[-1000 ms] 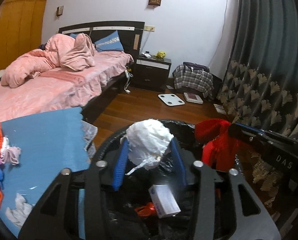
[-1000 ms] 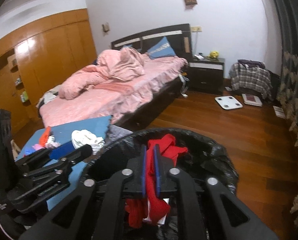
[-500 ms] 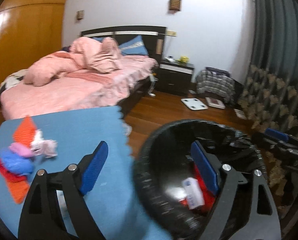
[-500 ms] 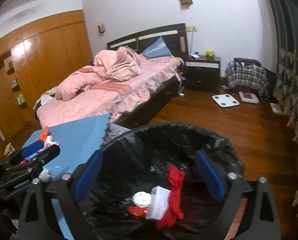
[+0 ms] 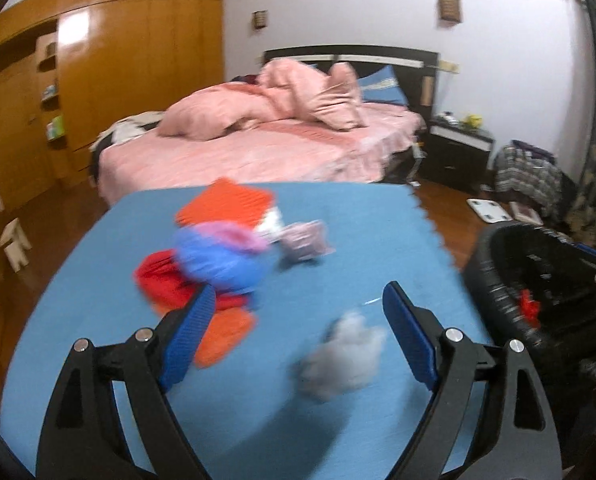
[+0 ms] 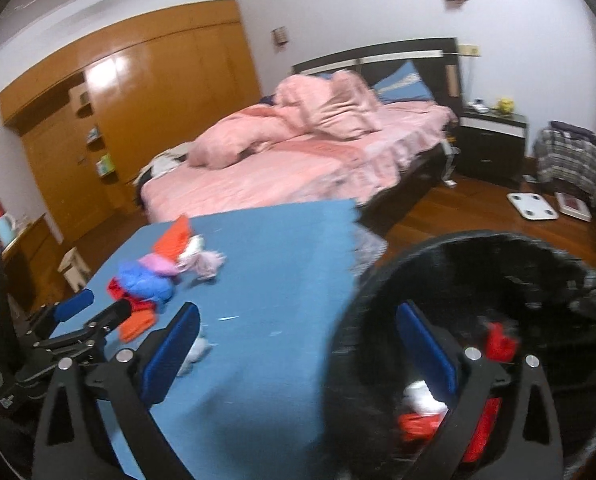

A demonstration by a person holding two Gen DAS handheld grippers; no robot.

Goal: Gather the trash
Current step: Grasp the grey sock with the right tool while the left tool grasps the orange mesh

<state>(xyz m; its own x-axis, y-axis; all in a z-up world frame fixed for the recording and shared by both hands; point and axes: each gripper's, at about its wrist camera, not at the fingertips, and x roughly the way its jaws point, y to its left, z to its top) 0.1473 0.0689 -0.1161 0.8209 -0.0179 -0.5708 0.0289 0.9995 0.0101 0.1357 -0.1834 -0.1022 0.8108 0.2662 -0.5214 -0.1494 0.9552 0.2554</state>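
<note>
A wide bed with rumpled pink bedding (image 5: 266, 140) fills the back of the room, with orange-brown wooden wardrobe doors (image 5: 110, 80) along the wall beside it. In front of the bed stands the counter covered in a blue foam mat (image 5: 337, 240), its right edge cut in a zigzag. Just off that edge, on the wooden floor, sits the round bin lined with a black plastic bag (image 6: 537, 280); inside it I can make out red scraps and something white, though blur hides the detail.

On the counter lies a heap of crumpled trash in orange, red, blue and pink (image 5: 218, 256), bunched together towards the far left. Nearer, and apart from the heap, rests a small white crumpled tissue wad (image 5: 341, 360), smeared by motion.

The left gripper (image 5: 294, 332) hangs over the counter with its blue-padded fingers (image 5: 188, 334) spread wide and empty; the white wad lies between them in that view, closer to the right-hand finger. The right gripper (image 6: 298, 352) is likewise released and holding nothing, one blue finger over the mat and the other over the mouth of the bin. In the right wrist view the left gripper shows at the lower left, above the counter's near corner.
</note>
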